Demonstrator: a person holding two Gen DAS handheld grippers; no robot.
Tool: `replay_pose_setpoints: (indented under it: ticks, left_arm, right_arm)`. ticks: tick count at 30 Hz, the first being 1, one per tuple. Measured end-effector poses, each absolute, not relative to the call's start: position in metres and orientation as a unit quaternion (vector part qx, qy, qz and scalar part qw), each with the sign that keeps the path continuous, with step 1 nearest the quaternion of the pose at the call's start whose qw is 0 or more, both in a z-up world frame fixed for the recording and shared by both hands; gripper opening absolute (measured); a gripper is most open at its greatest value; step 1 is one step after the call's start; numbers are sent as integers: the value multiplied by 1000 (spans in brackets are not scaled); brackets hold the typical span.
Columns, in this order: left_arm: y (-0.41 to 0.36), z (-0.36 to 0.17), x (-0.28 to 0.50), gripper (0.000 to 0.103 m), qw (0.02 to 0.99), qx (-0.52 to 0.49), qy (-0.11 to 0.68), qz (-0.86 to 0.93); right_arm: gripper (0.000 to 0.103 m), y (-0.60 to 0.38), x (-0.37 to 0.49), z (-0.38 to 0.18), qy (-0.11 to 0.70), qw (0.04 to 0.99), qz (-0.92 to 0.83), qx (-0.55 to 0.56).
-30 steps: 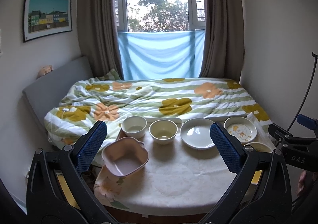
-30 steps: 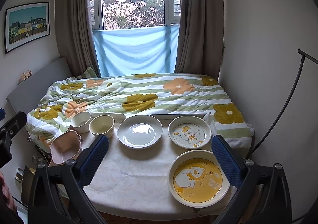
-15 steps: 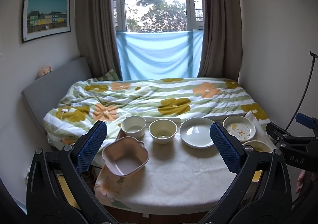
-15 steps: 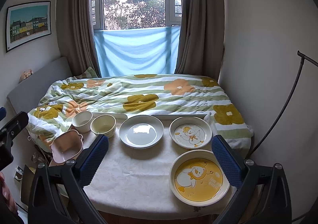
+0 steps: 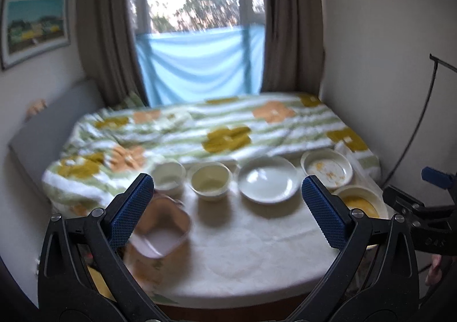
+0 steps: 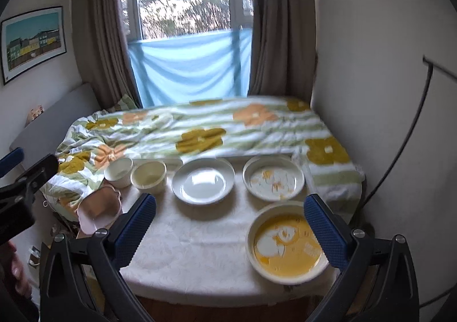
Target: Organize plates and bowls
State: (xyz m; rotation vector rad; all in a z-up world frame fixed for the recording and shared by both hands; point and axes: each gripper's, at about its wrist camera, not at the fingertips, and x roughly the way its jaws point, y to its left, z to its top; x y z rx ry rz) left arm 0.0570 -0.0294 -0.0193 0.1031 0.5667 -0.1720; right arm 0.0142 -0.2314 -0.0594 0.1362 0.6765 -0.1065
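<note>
On the white-clothed table [image 6: 200, 250] stand a white bowl [image 6: 118, 169], a cream bowl [image 6: 149, 176], a plain white plate [image 6: 203, 180], a white duck plate [image 6: 273, 178] and a yellow duck plate [image 6: 285, 242] at the front right. A pink square bowl [image 5: 161, 232] sits at the table's left edge. My left gripper [image 5: 228, 210] is open and empty above the table's front, its left finger over the pink bowl. My right gripper [image 6: 231, 227] is open and empty; its right finger overlaps the yellow plate.
A bed with a flowered quilt [image 6: 205, 133] lies right behind the table. A wall [image 6: 385, 93] and a black stand pole [image 6: 411, 127] are on the right. A curtained window [image 6: 188, 7] is beyond the bed.
Both grippers have moved forward and down toward the table; the dishes look larger and both views are blurred. Both stay open. No dish has moved.
</note>
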Motion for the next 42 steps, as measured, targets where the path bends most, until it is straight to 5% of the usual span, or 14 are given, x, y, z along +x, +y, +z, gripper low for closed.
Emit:
replay_pose_setpoints:
  ticks: [15, 20, 24, 37, 42]
  left_arm:
    - [-198, -202, 127, 100, 832, 35, 496, -247]
    - [-233, -261, 145, 66, 789, 21, 563, -245]
    - [-241, -285, 146, 61, 781, 10, 580, -230]
    - [-241, -299, 171, 24, 782, -4, 589, -204]
    - [-253, -301, 173, 23, 783, 3, 588, -201]
  right_arm:
    - [101, -404, 33, -202, 465, 863, -31, 195]
    - [70, -442, 52, -253, 509, 828, 12, 233]
    - [57, -451, 63, -273, 530, 815, 40, 232]
    - [16, -472, 93, -292, 530, 816, 79, 215]
    - [15, -472, 97, -295, 533, 817, 89, 199]
